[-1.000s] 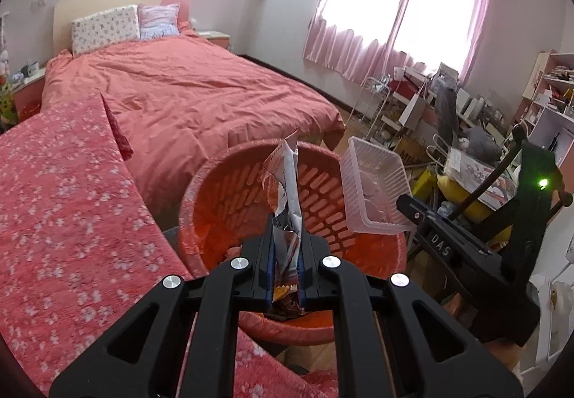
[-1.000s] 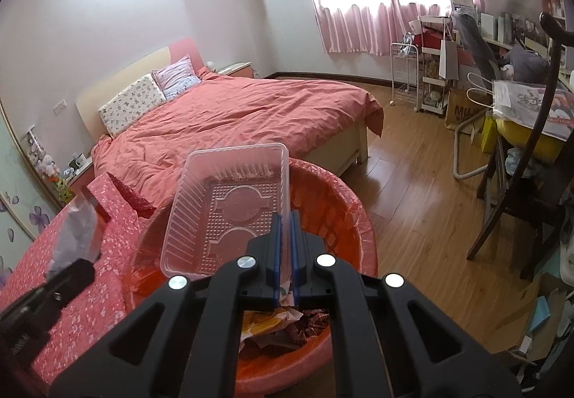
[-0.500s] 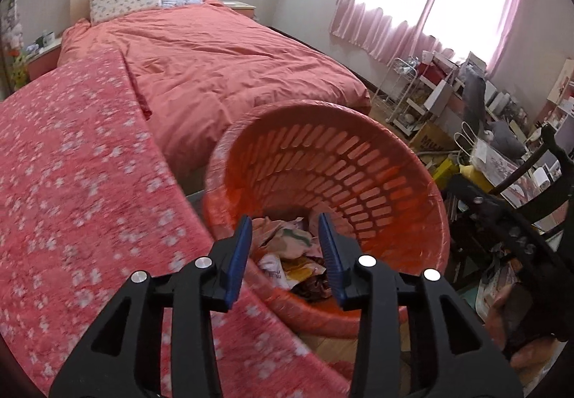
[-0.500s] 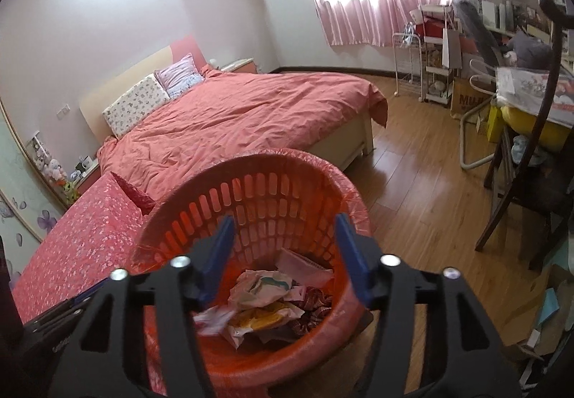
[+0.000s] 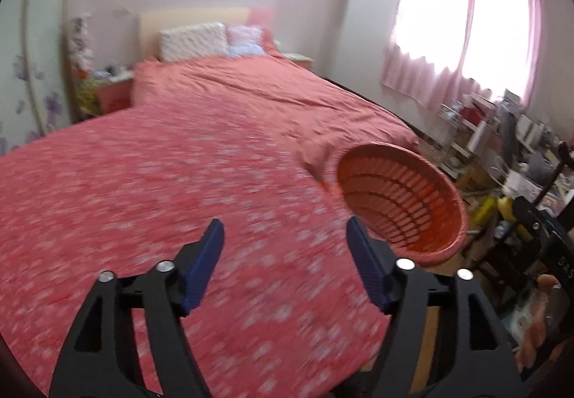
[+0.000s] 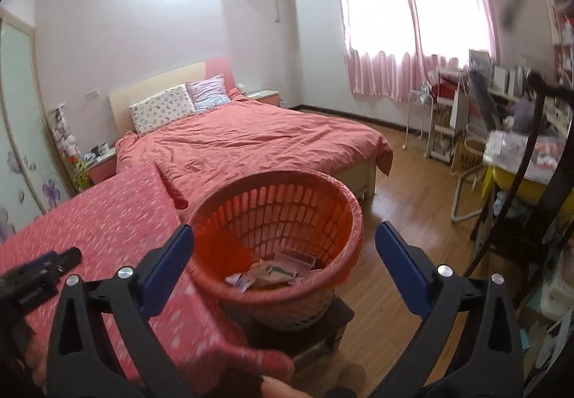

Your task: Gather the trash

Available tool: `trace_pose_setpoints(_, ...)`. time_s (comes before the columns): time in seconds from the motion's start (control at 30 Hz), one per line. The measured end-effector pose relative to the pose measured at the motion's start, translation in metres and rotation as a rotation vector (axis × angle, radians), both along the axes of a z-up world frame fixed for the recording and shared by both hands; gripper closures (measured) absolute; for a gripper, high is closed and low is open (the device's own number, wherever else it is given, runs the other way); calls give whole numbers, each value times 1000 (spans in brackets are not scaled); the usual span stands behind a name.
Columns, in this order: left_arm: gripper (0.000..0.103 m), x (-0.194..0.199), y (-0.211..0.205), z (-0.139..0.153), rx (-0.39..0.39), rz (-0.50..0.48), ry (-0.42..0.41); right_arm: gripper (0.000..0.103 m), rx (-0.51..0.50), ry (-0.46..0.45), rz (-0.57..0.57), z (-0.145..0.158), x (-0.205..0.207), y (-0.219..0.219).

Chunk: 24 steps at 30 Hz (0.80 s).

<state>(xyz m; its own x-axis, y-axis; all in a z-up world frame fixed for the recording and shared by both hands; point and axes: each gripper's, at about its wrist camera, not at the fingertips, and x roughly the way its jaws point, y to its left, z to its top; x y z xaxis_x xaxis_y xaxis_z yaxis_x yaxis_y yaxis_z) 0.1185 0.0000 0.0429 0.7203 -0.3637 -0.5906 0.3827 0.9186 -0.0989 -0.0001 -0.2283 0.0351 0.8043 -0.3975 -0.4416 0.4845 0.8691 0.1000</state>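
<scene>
In the left wrist view, the left hand-held gripper [image 5: 285, 231] hangs spread wide with nothing between its blue-padded fingers [image 5: 204, 263], above a bench covered in a red cloth with small white flowers [image 5: 150, 204], blurred in this view. Ahead of it, beyond the bench, lies the bed with a plain salmon-red cover [image 5: 258, 100], with two pillows at the pale headboard. To the right of the right finger, just past the bench edge, the round orange slotted plastic basket [image 5: 405, 204] shows its inner wall; its bottom is hidden here. Further right stands a cluttered shelf and desk area under pink curtains [image 5: 462, 28].

In the right wrist view, the left hand-held gripper's black tip [image 6: 39, 267] hovers over the flowered cloth [image 6: 107, 218] at far left. The right hand-held gripper [image 6: 285, 251] is also released and empty, its fingers straddling the basket [image 6: 344, 218] directly ahead and below. Crumpled wrappers and a clear plastic tray [image 6: 276, 270] lie at the basket's bottom. The basket sits on a dark stool [image 6: 323, 329] close beside the bench corner. To the right are a wooden floor [image 6: 412, 204] and a dark chair frame [image 6: 527, 161].
</scene>
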Motion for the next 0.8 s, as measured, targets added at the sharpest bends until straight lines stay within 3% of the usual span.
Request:
trace_pose_setpoints(0.13, 18, -27, 30, 3, 14, 93, -32, 4, -69, -10, 29, 4, -29, 40)
trace_pose_setpoints(0.33, 8, -67, 58, 4, 48, 216, -110, 4, -72, -27, 58, 5, -59, 71)
trace_pose_setpoints(0.8, 4, -110, 76, -5, 92, 376, -175, 4, -133, 21, 0, -4, -73, 118)
